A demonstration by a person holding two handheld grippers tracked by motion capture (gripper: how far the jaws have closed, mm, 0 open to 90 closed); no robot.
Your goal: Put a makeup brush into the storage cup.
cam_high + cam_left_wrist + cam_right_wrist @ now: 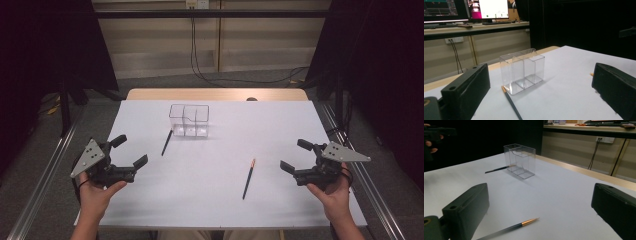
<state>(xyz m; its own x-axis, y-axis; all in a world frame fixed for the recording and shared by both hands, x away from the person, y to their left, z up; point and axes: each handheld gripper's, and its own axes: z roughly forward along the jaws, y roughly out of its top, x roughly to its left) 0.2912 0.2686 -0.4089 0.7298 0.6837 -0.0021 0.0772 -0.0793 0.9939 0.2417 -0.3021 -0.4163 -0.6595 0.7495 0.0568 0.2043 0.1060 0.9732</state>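
A clear plastic organiser box [189, 120] with several compartments stands on the white table [220, 200], toward the back. One dark pencil [166, 142] lies just left of the box, its tip close to the box [522, 71] in the left gripper view, where the pencil [511, 103] runs toward me. A second pencil [248, 178] with an orange tip lies right of centre, and it shows low in the right gripper view [509, 228]. My left gripper [129, 151] hovers at the left edge, open and empty. My right gripper [294, 155] hovers at the right edge, open and empty.
A wooden strip [215, 94] edges the far side of the table. Metal rails [40, 185] run along both sides on the floor. Black curtains [385, 60] flank the space. Cables [200, 60] hang down the back wall. Monitors [491, 8] sit on a desk.
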